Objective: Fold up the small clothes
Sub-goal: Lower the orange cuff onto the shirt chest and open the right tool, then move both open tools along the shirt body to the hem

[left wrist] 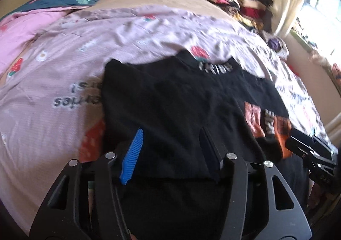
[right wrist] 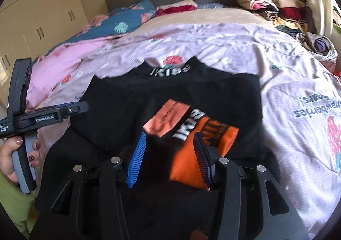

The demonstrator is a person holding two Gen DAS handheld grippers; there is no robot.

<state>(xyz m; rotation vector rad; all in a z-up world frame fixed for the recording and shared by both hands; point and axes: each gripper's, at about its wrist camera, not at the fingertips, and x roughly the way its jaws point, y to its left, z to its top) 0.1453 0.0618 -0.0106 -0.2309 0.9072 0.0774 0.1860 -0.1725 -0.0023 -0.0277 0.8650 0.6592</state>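
The black garment (left wrist: pixel 181 99) lies on the pink strawberry sheet (left wrist: pixel 53 65), centre frame in both views. The left gripper (left wrist: pixel 170 146) and right gripper (right wrist: pixel 170 154) hover above it, jaws parted, gripping nothing. Folded clothes (right wrist: pixel 277 7) are stacked upper right.

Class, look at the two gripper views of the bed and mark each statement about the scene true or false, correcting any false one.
1. The black garment lies on the pink bedsheet. True.
2. The right gripper is clamped shut on the garment. False: its jaws stand apart, pads not pressing the cloth.
3. An orange patch shows on the garment. True.
4. The left gripper holds a green sock. False: its jaws are open above black cloth, holding nothing.
5. A pile of clothes sits at the far corner of the bed. True.
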